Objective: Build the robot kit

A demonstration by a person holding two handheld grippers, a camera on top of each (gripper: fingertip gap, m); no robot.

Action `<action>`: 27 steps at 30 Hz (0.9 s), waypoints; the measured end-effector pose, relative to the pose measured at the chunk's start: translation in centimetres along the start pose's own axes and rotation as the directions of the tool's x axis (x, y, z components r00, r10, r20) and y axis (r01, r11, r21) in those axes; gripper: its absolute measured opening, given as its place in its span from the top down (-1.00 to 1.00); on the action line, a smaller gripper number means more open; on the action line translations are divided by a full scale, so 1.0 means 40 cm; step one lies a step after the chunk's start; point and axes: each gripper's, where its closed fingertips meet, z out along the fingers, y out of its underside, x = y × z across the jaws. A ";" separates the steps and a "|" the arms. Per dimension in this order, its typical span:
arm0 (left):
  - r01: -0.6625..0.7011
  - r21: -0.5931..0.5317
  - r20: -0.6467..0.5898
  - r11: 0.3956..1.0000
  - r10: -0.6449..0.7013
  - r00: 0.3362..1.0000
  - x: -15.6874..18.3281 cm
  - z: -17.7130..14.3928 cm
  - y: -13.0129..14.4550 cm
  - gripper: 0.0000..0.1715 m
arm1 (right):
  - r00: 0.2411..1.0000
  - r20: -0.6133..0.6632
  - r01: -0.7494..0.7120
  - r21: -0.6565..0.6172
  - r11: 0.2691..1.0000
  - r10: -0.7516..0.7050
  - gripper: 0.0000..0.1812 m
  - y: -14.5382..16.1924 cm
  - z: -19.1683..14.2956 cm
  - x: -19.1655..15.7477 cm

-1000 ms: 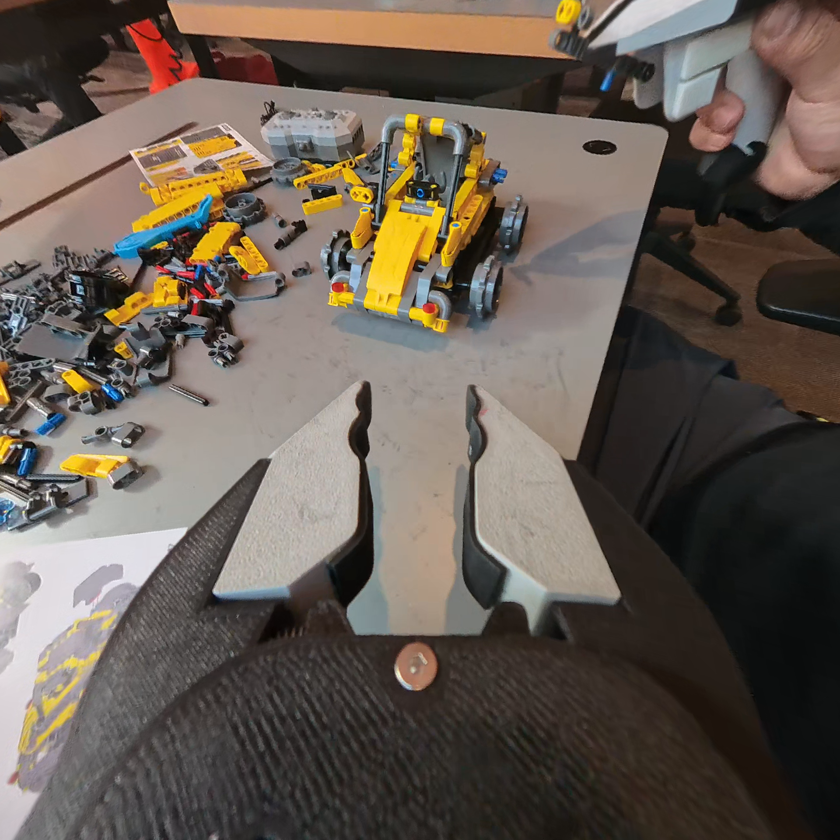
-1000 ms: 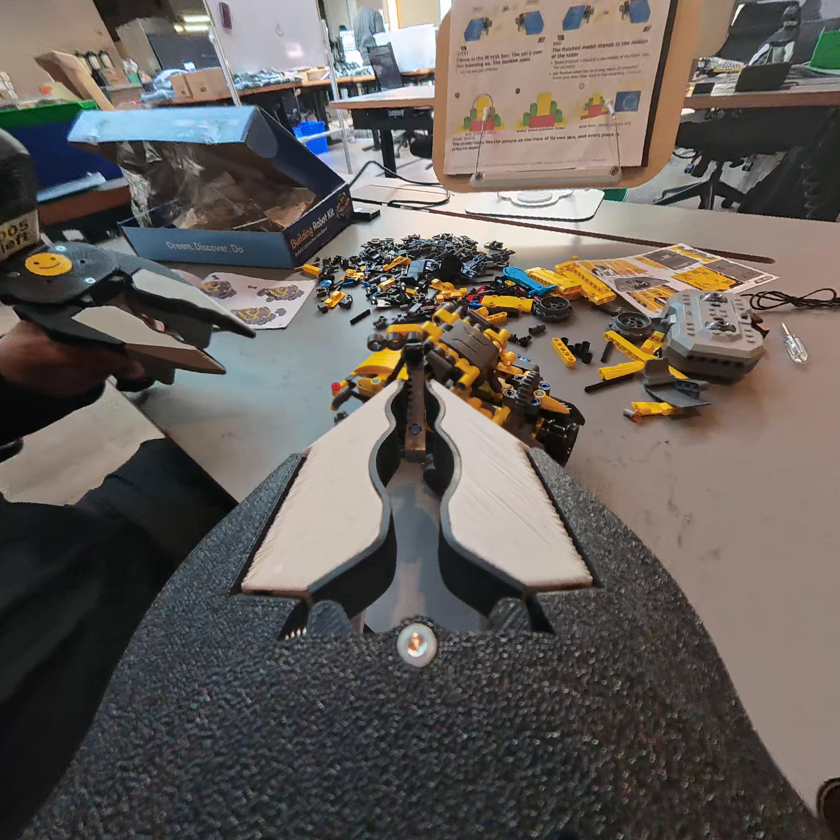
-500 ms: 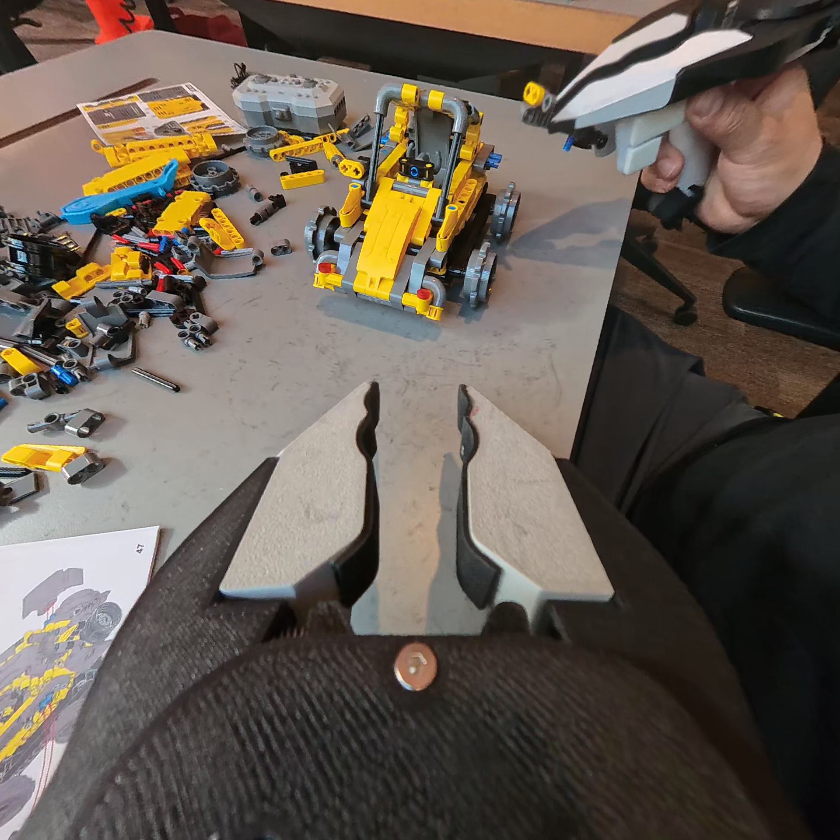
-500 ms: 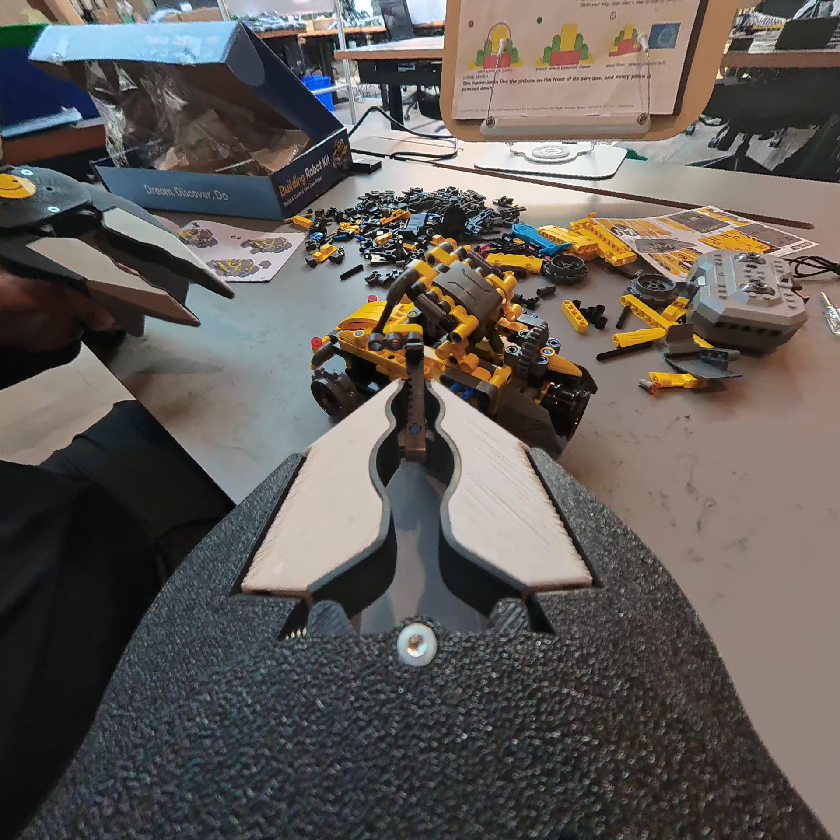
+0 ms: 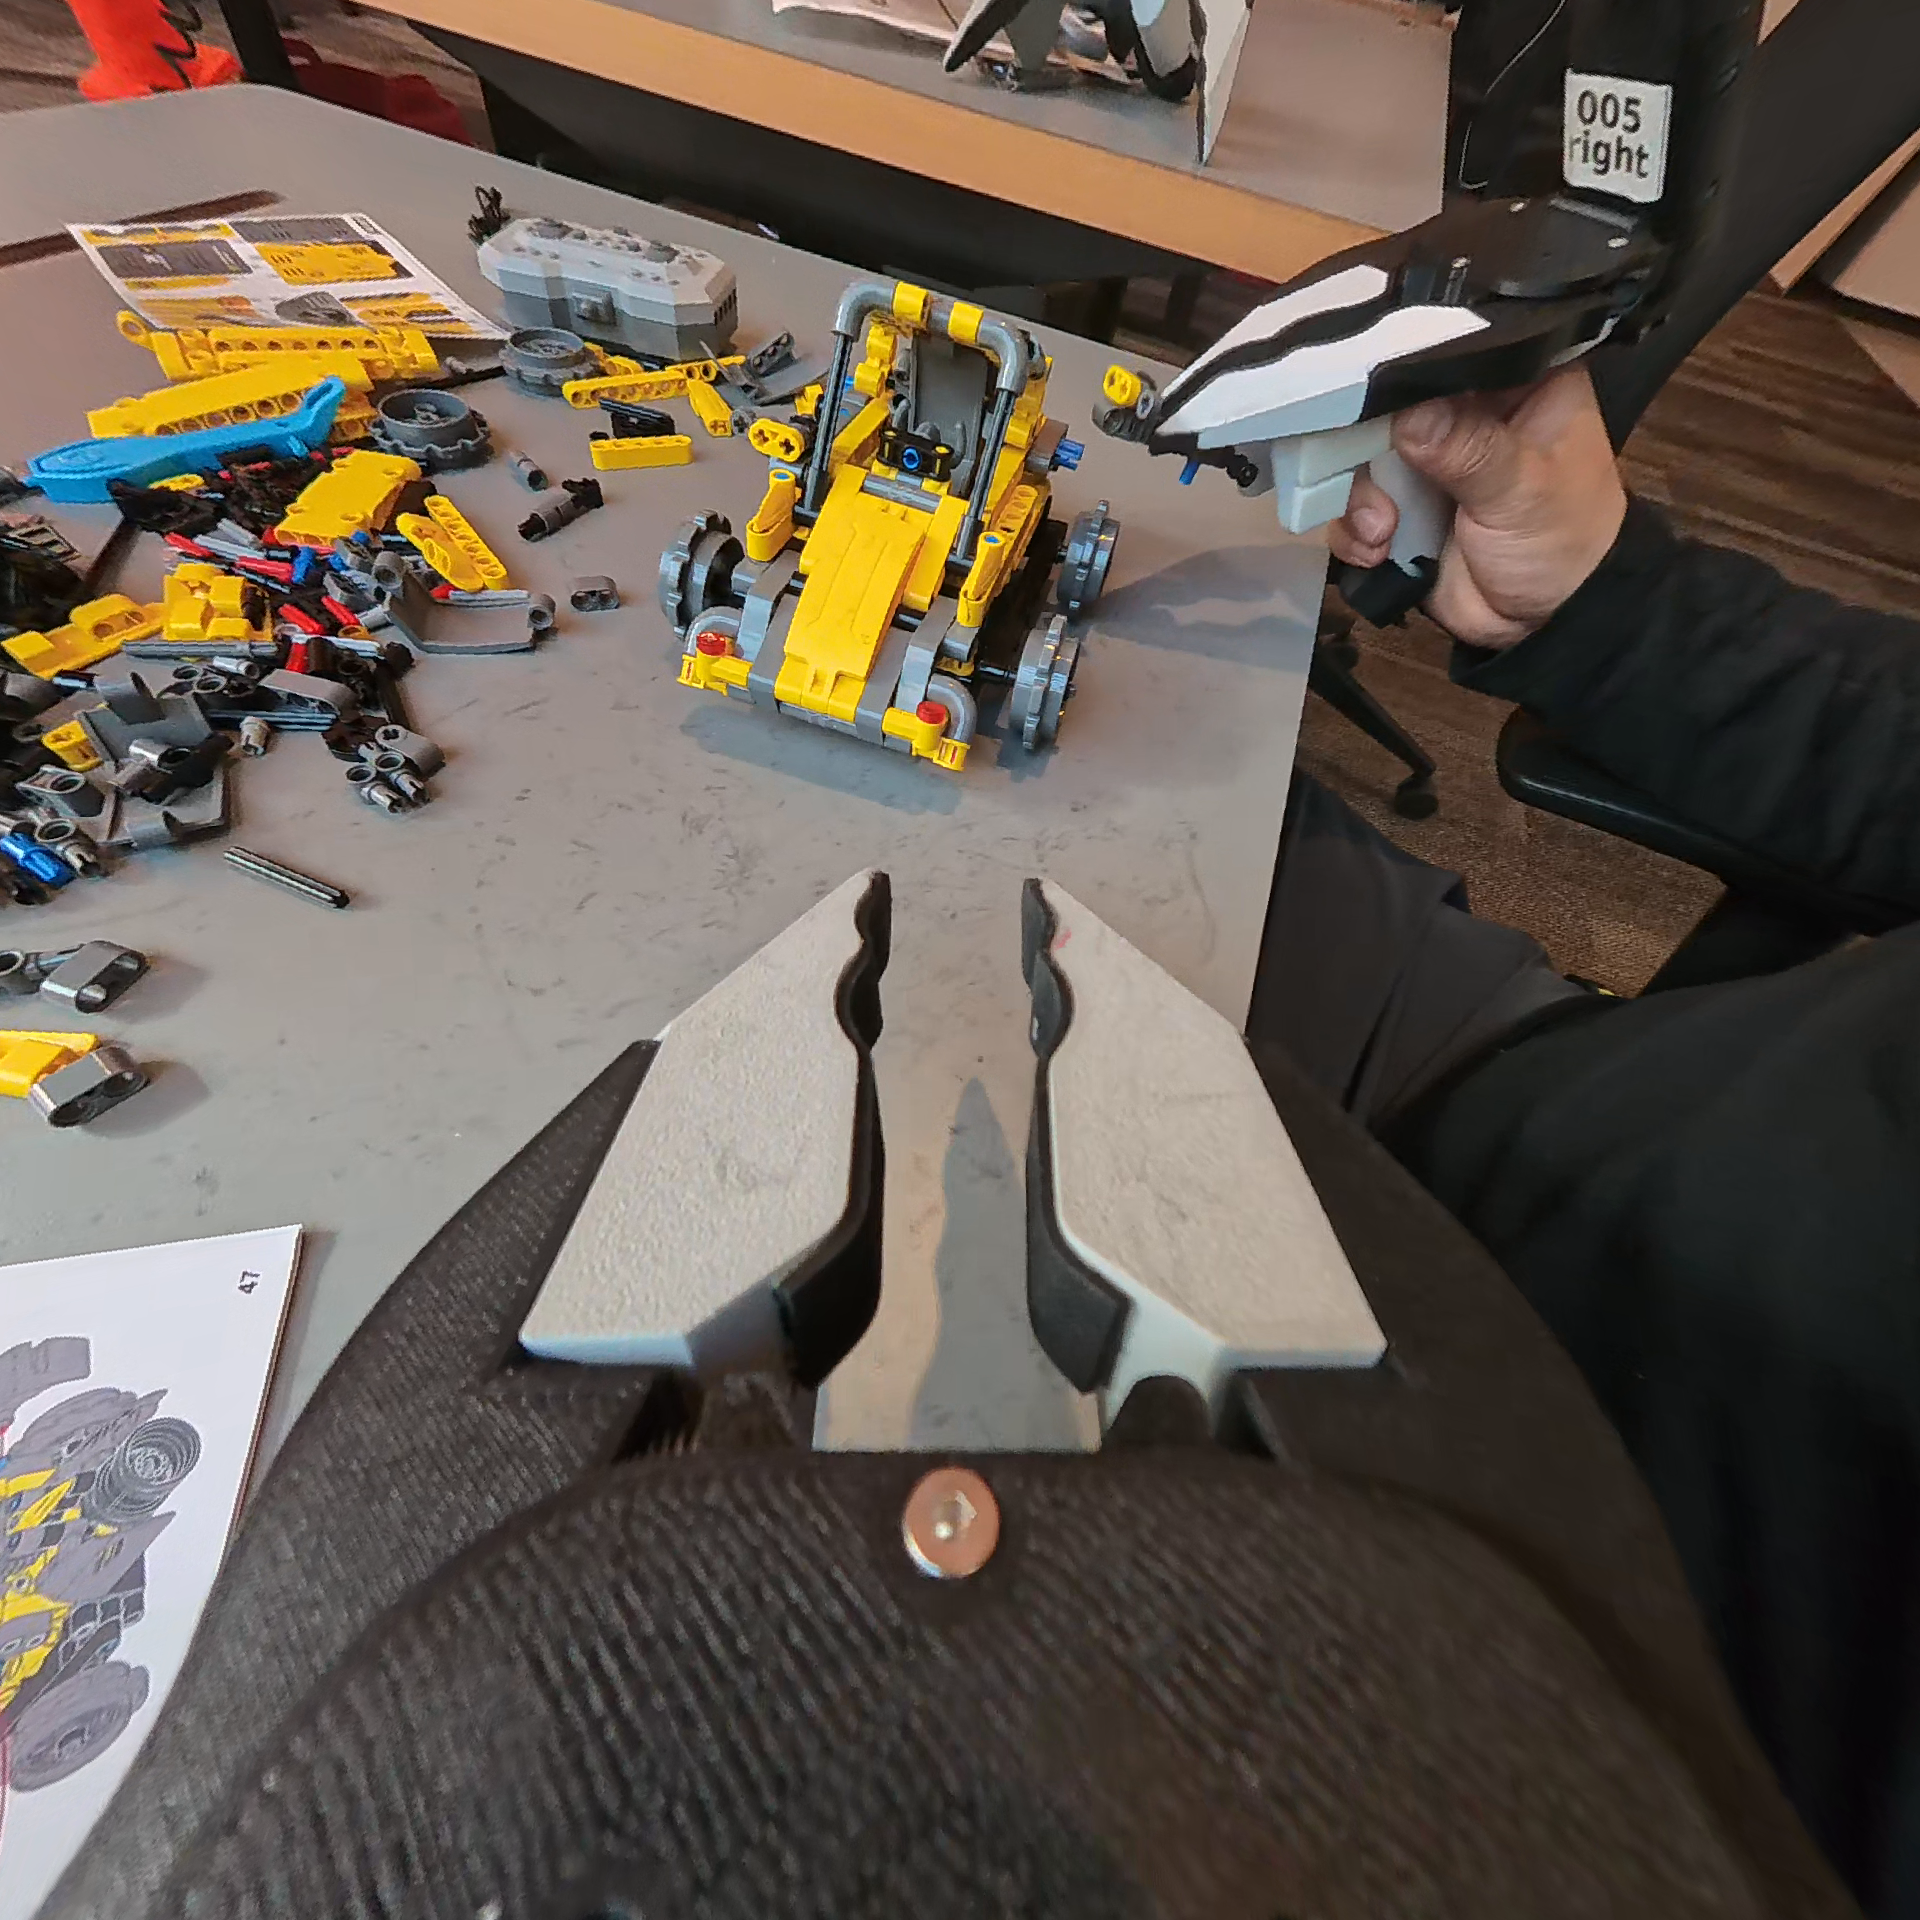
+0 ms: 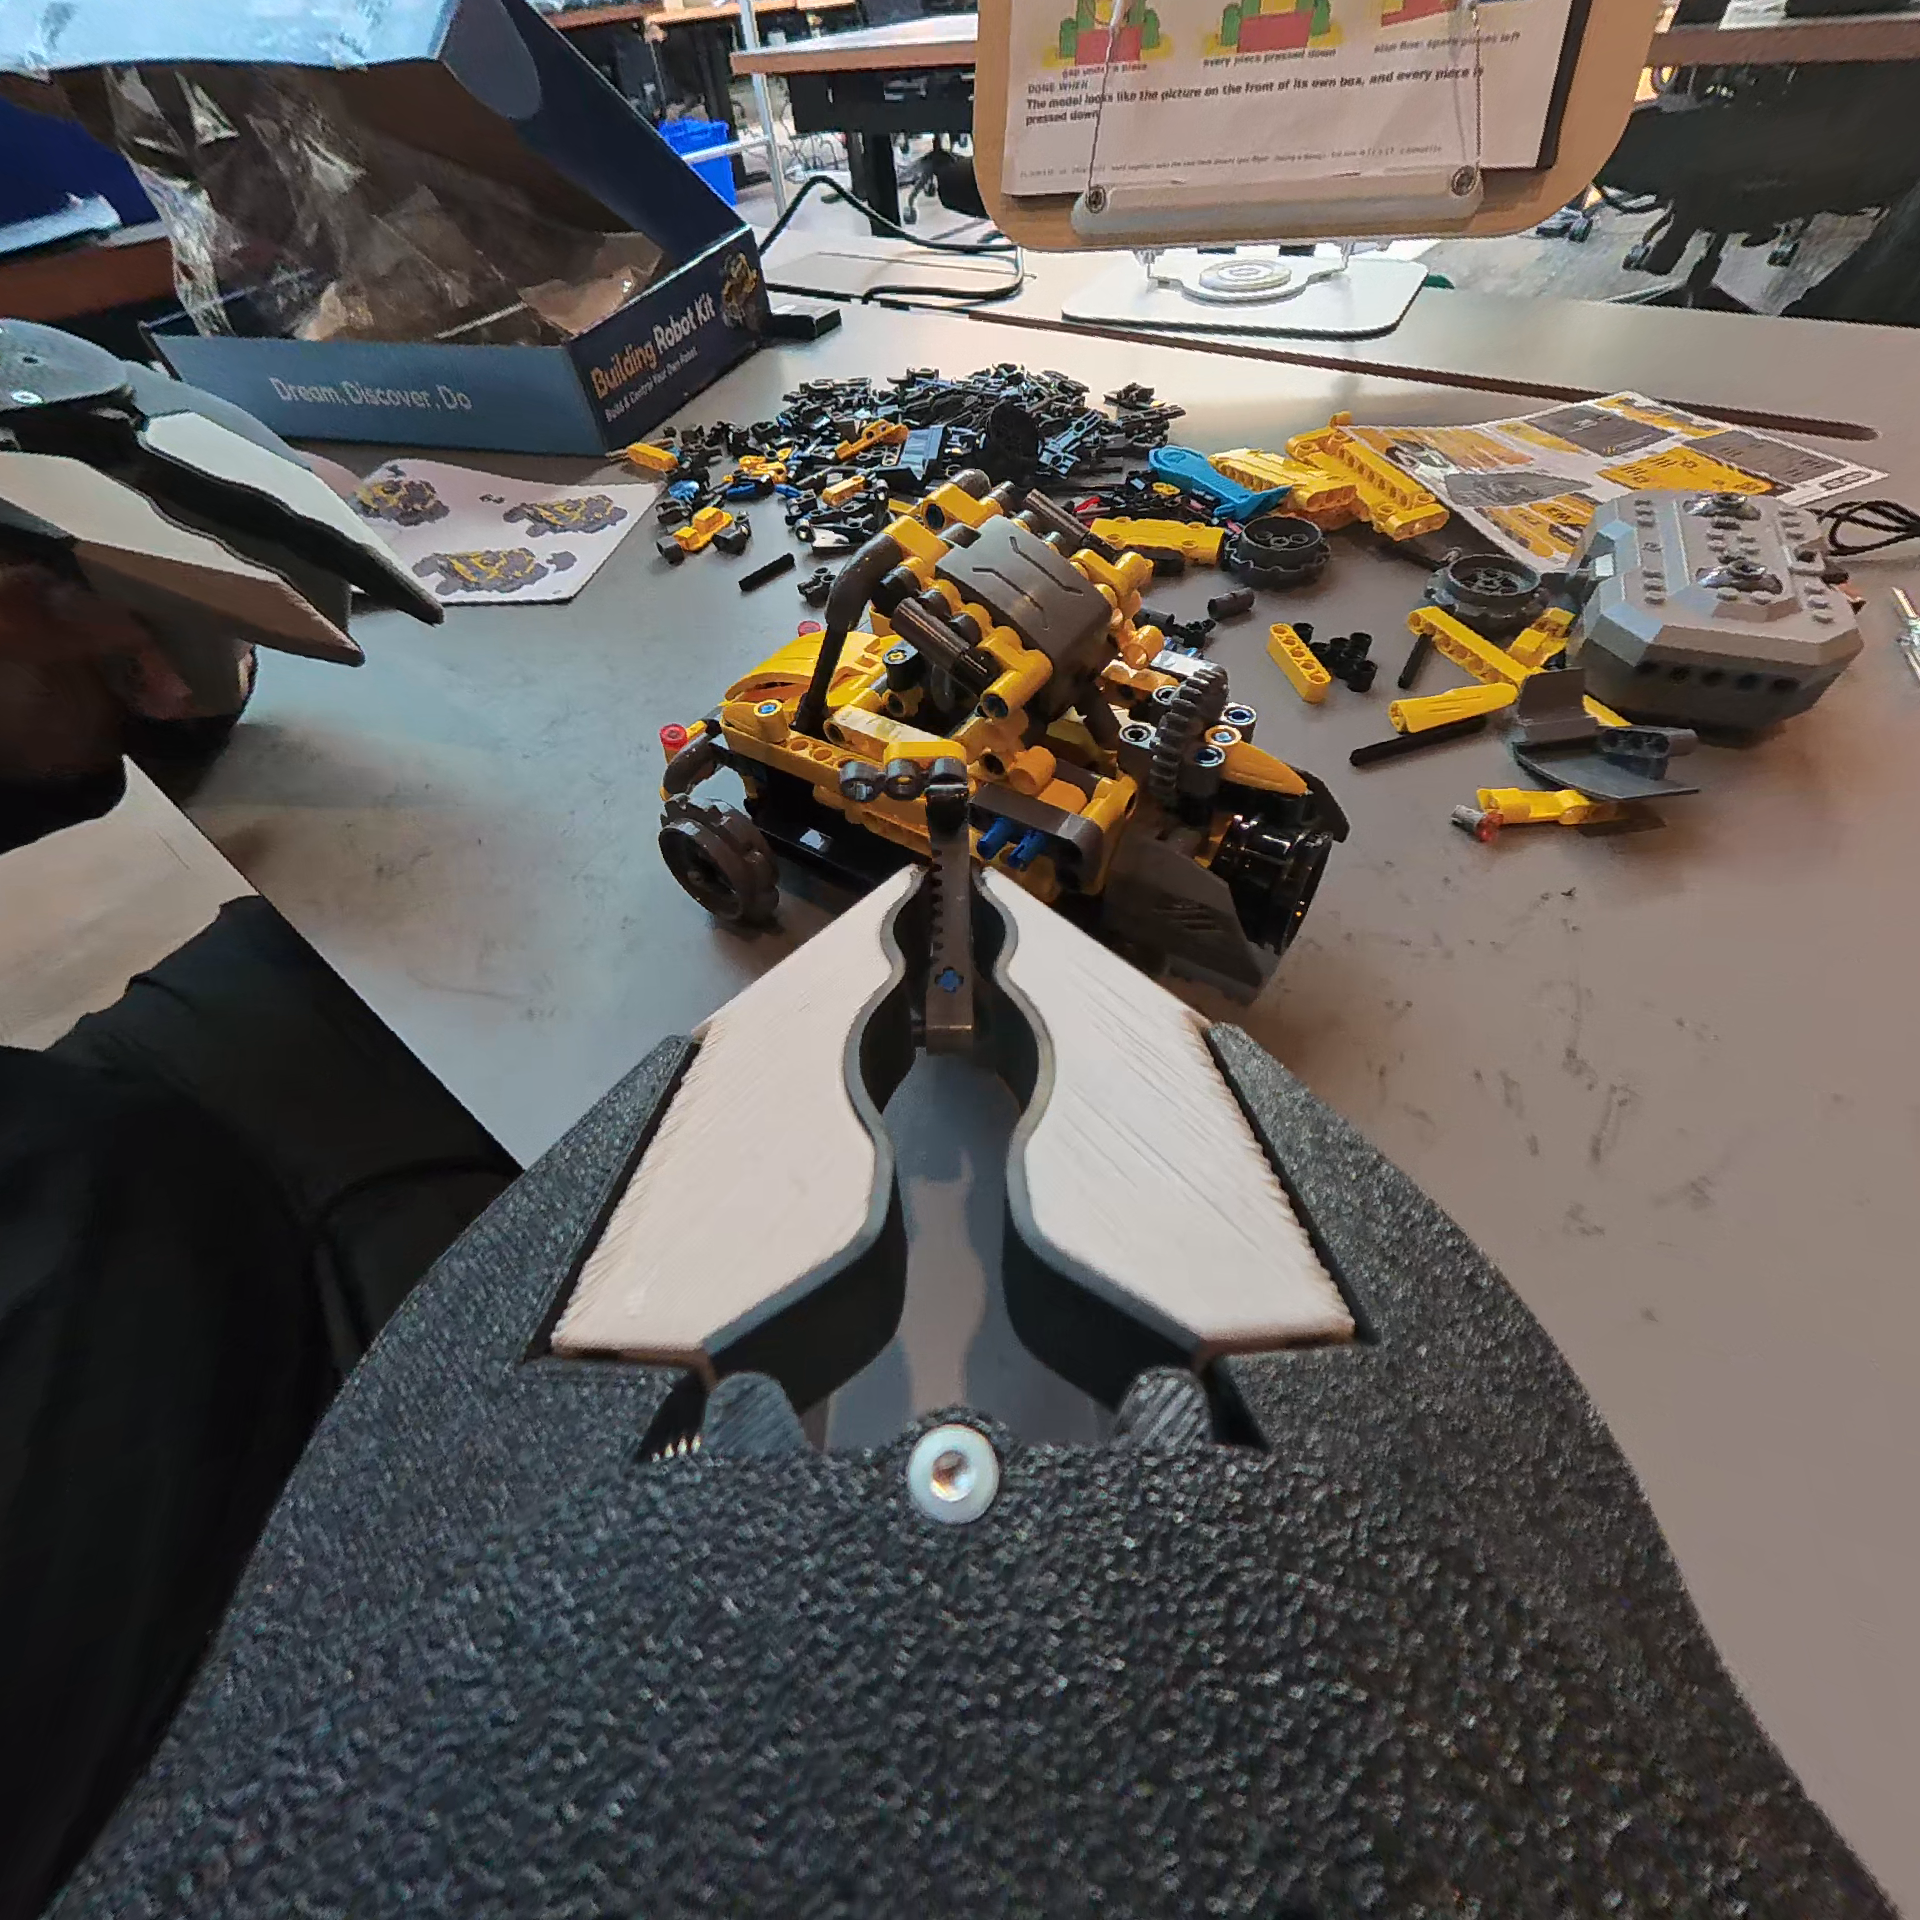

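Observation:
A yellow and grey brick vehicle stands on the grey table; it also shows in the right wrist view. My left gripper is open and empty, low over bare table in front of the vehicle. My right gripper is shut on a dark grey beam piece with small yellow and grey connectors at its far end. It holds the piece in the air just beside the vehicle's side. The left wrist view shows the right gripper to the right of the vehicle's roll cage.
A pile of loose bricks lies left of the vehicle, with a blue tool, a grey hub box and a leaflet. An instruction page lies near me. An open blue box and a board on a stand stand behind. The table edge runs on the right. The gap from one gripper's tips to the other's is roughly 20 cm.
My right gripper has come down and closer to the vehicle with the beam piece still in it. My left gripper's jaws have narrowed a little.

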 end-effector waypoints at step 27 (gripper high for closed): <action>0.044 -0.082 -0.064 0.996 -0.049 0.997 0.009 0.018 0.023 0.74 | 0.976 -0.168 -0.121 0.101 0.988 0.137 0.93 -0.012 -0.127 0.173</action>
